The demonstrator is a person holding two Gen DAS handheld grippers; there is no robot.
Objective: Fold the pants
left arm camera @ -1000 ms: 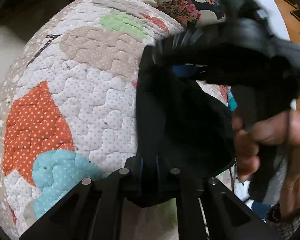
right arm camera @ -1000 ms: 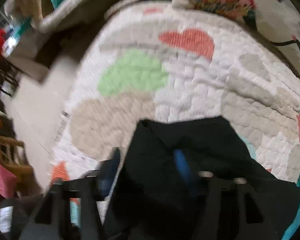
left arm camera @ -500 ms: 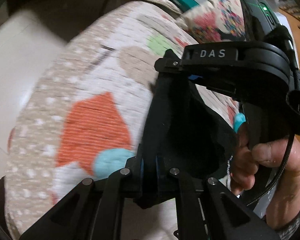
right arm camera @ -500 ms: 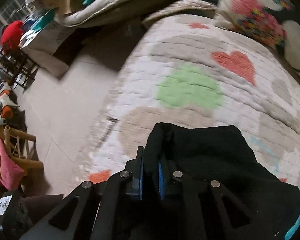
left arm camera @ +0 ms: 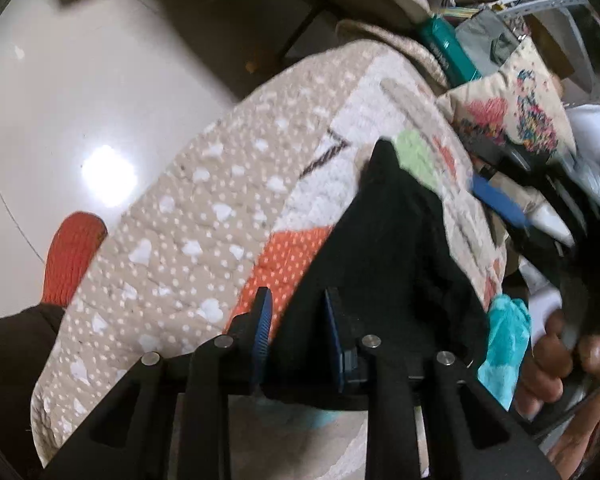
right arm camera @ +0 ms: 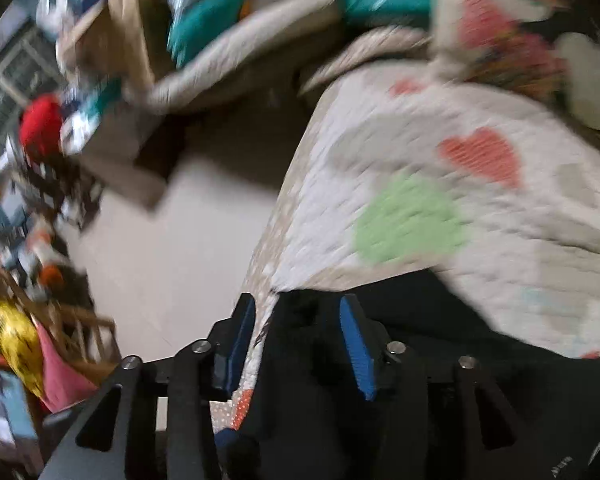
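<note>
The black pants (left arm camera: 392, 248) lie in a folded bundle on the patchwork quilt (left arm camera: 188, 240) near its edge. My left gripper (left arm camera: 298, 328) is open, its blue pads apart on either side of the near edge of the cloth. My right gripper (right arm camera: 296, 332) is open too, with the pants (right arm camera: 420, 360) lying between and under its blue pads (right arm camera: 356, 344). In the left wrist view the right gripper's blue pad (left arm camera: 496, 200) and the hand holding it (left arm camera: 556, 352) show blurred at the right.
The quilt's edge drops to a pale tiled floor (left arm camera: 60, 100) on the left. A floral pillow (left arm camera: 512, 116) lies at the far end. A red slipper (left arm camera: 74, 256) is on the floor. Cluttered boxes and furniture (right arm camera: 100, 60) stand beyond.
Both grippers have opened and let go of the pants, which now rest on the quilt. Both views have swung toward the quilt's edge and the floor.
</note>
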